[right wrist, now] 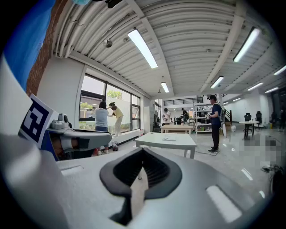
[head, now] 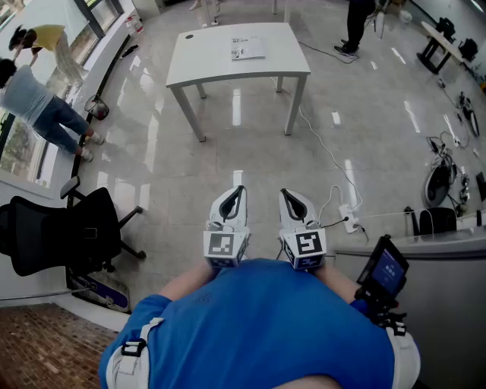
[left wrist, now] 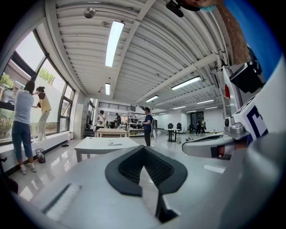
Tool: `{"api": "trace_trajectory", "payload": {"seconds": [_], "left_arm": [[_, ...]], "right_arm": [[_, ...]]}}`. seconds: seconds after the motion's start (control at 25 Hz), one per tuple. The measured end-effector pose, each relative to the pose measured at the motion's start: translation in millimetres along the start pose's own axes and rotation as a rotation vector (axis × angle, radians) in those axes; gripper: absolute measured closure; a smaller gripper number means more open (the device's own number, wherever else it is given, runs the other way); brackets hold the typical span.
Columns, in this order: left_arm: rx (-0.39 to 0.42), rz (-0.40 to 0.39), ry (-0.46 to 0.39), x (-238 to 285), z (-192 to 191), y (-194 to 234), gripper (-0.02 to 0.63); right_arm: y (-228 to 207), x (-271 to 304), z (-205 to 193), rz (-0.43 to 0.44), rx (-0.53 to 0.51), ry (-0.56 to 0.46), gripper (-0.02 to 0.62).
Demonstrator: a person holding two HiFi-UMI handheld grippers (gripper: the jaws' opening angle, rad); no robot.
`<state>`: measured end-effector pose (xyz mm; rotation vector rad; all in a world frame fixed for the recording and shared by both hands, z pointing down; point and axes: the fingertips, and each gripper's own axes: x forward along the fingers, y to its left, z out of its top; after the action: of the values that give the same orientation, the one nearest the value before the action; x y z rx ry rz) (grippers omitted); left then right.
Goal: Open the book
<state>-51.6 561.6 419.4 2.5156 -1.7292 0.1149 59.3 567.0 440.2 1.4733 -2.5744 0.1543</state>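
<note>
The book (head: 248, 49) is a thin white booklet lying closed on the far half of a white table (head: 190, 68). In the left gripper view the book (left wrist: 111, 143) shows small on the table top (left wrist: 91, 146). In the right gripper view the same book (right wrist: 169, 139) lies on the table (right wrist: 154, 141). My left gripper (head: 240, 190) and right gripper (head: 284, 193) hang side by side close to my body, well short of the table. Both point roughly level toward it. The left gripper (left wrist: 144, 148) and the right gripper (right wrist: 143, 150) each have their tips together with nothing held.
A black office chair (head: 68, 228) stands at my left. A power strip and white cable (head: 349, 220) lie on the floor at the right, next to a grey counter (head: 425, 247) with a mounted phone (head: 387, 270). People stand by the window (head: 38, 106) and beyond the table (head: 357, 23).
</note>
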Motion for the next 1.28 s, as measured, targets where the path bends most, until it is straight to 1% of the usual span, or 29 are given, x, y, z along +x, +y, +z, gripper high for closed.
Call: {"api": "trace_trajectory", "payload": {"seconds": [0.16,0.28,0.44,0.6,0.72,0.84,0.96,1.28], "left_arm": [[0.004,0.009,-0.005,-0.1,10.3,17.4,0.6],[0.012,-0.016,-0.013,-7.4,6.7,39.0,0.6],[0.004,-0.008,-0.009,-21.0,-1.3,75.1,0.6],[0.0,0.001,-0.003,-23.4,-0.5,93.8,0.6],[0.001,0.005,-0.009,-20.3,0.5,98.6,0.6],[-0.009,0.025,-0.018,-14.5,2.7,106.5,0.6],[0.008,0.026,-0.012,-4.2,-0.5,112.9,0.6],[0.008,0.065,0.013,57.2,2.8,128.3,0.6]], "right_arm": [[9.1,11.1,11.5,-0.007,-0.002,-0.004,0.592],[30.5,27.0,11.4,-0.013,-0.004,-0.003,0.592],[61.8,44.6,9.1,-0.02,-0.013,-0.005,0.592],[72.6,54.2,16.4,-0.028,-0.021,-0.01,0.592],[73.2,60.9,19.8,-0.027,-0.033,-0.01,0.592],[72.3,71.2,22.1,-0.021,-0.033,-0.011,0.592],[69.4,84.7,21.1,-0.009,-0.03,-0.014,0.592],[28.4,136.5,29.5,0.021,-0.021,-0.026,0.592]]}}
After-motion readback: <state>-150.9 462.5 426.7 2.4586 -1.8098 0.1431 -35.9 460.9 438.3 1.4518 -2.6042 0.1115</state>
